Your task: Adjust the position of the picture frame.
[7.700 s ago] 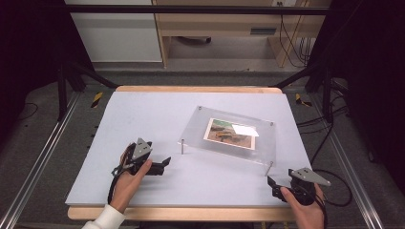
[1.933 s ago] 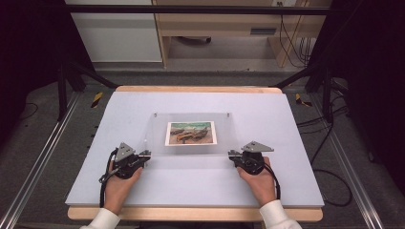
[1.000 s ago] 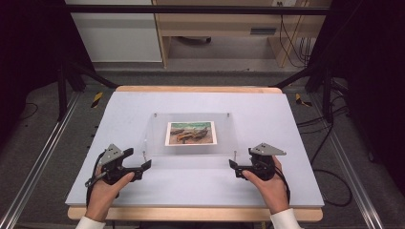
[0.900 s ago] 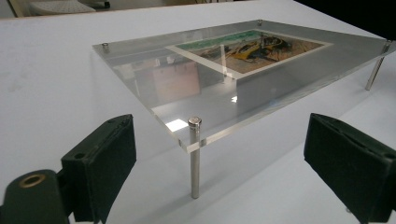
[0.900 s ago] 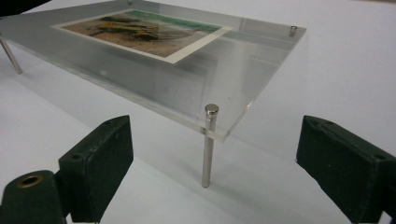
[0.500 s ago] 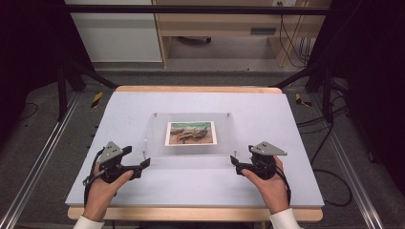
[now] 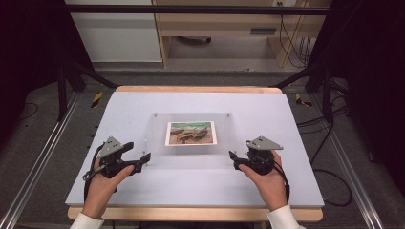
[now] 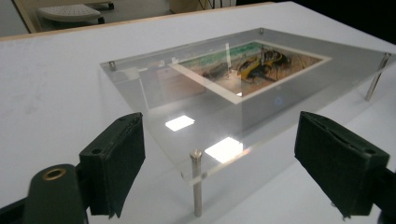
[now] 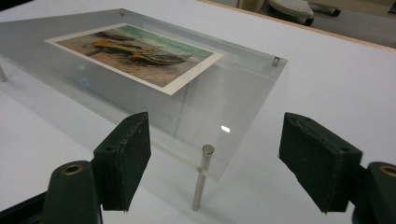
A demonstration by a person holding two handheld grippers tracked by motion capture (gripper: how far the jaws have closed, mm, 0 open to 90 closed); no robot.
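We hold the left gripper [image 7: 143, 160] at the near left corner of the frame [image 7: 191, 143] and the right gripper [image 7: 232, 158] at its near right corner. The frame, a clear plate carrying a print [image 7: 191, 133], stands level on thin metal legs [image 8: 196, 184] in the middle of the surface [image 7: 119, 102].

Each pair of fingers [image 8: 114, 163] is spread, with one near corner leg [image 9: 201, 179] between them, untouched. The fingers have just been closing, and nothing is pinched yet. We judge this symmetric placement suits a two-handed, level lift.

The print lies flat within the plate. Nothing else rests on the frame.
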